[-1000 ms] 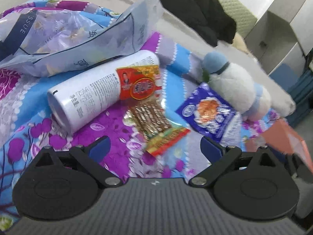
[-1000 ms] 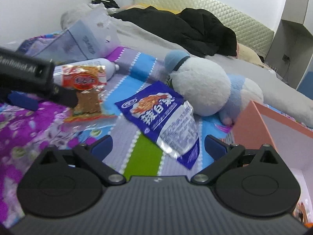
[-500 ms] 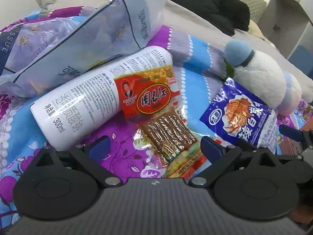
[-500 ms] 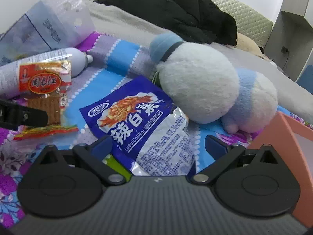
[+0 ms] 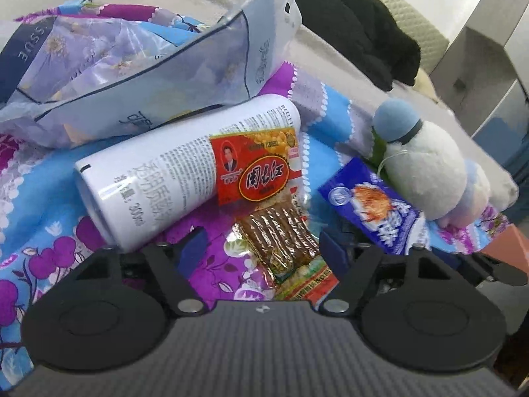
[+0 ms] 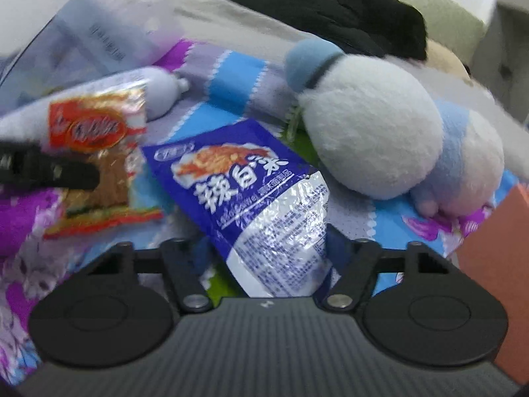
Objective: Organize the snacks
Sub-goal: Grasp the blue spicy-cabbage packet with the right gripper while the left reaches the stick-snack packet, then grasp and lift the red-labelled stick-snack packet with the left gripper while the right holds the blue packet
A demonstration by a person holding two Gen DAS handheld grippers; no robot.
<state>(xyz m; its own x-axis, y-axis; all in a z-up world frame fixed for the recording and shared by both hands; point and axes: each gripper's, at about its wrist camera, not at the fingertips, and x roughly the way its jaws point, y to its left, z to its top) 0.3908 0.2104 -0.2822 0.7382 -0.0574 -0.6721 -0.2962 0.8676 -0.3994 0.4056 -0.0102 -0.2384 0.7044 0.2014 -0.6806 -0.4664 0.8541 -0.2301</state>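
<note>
A red snack pack (image 5: 261,178) of brown strips leans on a white spray can (image 5: 165,178). Its lower end lies between the fingers of my left gripper (image 5: 263,248). Those jaws are closing, and the left pad still stands apart from the pack. A blue snack pack (image 6: 244,192) lies flat on the floral bedspread (image 6: 20,215), also visible in the left wrist view as the blue snack pack (image 5: 373,208). Its white lower end sits between the fingers of my right gripper (image 6: 267,251). Those jaws are closing too, with a gap left at the left pad.
A pale tissue bag (image 5: 132,76) lies behind the can. A white and blue plush toy (image 6: 373,132) rests just right of the blue pack. An orange box (image 6: 496,264) stands at the right edge. Black clothing (image 5: 363,33) is piled at the back of the bed.
Both grippers have come forward and lower over their packs. Each pair of jaws has narrowed from wide open around its pack's lower end.
</note>
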